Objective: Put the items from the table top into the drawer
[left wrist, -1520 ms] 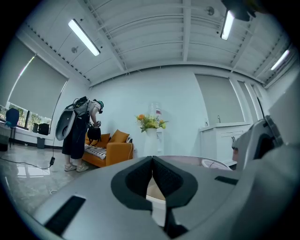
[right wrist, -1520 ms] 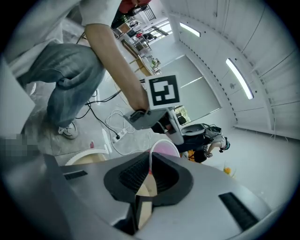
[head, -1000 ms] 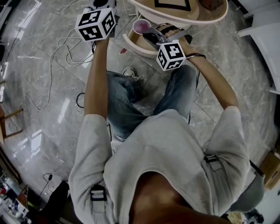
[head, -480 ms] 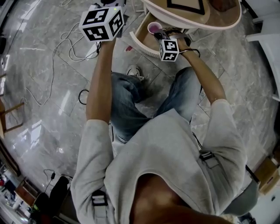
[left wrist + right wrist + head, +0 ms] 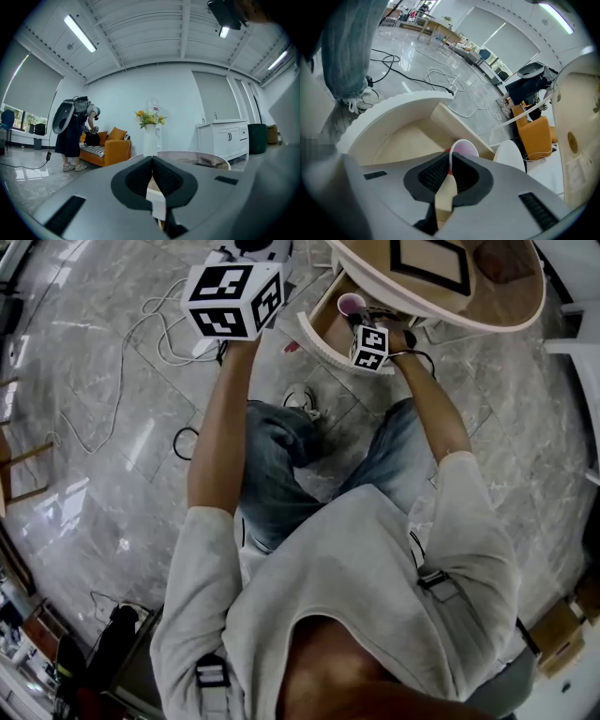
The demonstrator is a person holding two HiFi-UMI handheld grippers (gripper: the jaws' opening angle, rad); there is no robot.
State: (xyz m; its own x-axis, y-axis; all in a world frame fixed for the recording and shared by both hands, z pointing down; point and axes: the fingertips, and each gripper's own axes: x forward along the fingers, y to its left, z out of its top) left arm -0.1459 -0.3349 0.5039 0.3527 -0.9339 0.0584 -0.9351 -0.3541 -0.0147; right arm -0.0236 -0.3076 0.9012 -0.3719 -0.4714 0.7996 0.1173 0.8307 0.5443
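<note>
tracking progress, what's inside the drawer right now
The drawer shows only a bare wooden floor where visible. The right gripper holds a pink cup by its rim above it. The gripper's body covers the near part, so anything there is hidden.

Head view: above the person, steeply down to the floor, drawer far off at top edge | left gripper view: level, across table top into room | right gripper view: tilted down, close inside drawer | shared: drawer (head, right); table top (head, left)
</note>
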